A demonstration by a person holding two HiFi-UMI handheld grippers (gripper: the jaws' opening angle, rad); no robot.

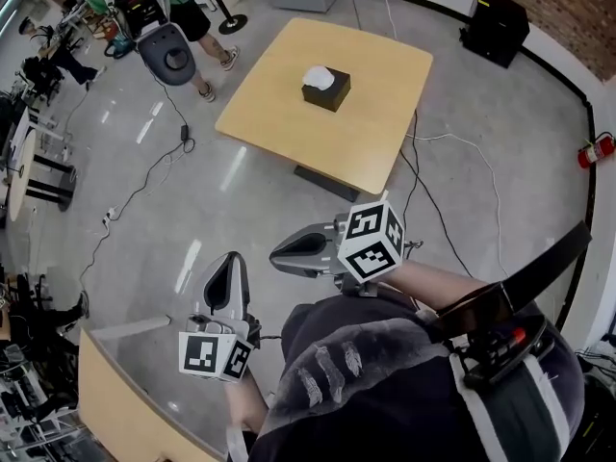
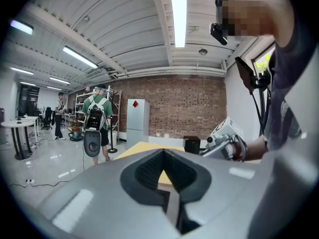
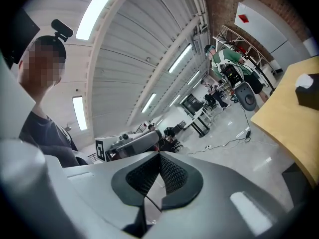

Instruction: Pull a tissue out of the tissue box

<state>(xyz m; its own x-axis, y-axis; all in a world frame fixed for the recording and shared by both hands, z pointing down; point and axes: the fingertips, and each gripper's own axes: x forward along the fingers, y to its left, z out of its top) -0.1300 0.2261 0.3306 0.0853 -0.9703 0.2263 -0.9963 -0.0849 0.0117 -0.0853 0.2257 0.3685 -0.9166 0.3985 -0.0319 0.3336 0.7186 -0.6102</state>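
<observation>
Near the middle of the square wooden tabletop (image 1: 380, 114), well ahead of the person in the head view, stood the dark tissue box (image 1: 326, 92), with a white tissue (image 1: 319, 76) puffed up out of its top. Nothing else lay on the wood. Both tools were held low and close to the person's body, well apart from the box and over the grey floor (image 1: 260, 200). The left tongs (image 1: 229, 261) pointed forward toward the tabletop, and in the left gripper view their jaws were pressed together with nothing between them; only a sliver of yellow wood showed through the notch behind the tips. The right tongs (image 1: 277, 255) pointed across toward the left, their marker cube (image 1: 373, 242) turned up to the camera. In the right gripper view their jaws were likewise shut and empty, with the tissue box and its tissue at the far right edge of that view. A black cable (image 1: 144, 183) trailed over the floor to the left of the tabletop, a red fire extinguisher (image 1: 597, 149) lay by the wall on the right, and another person (image 1: 188, 8) stood at the top left.
</observation>
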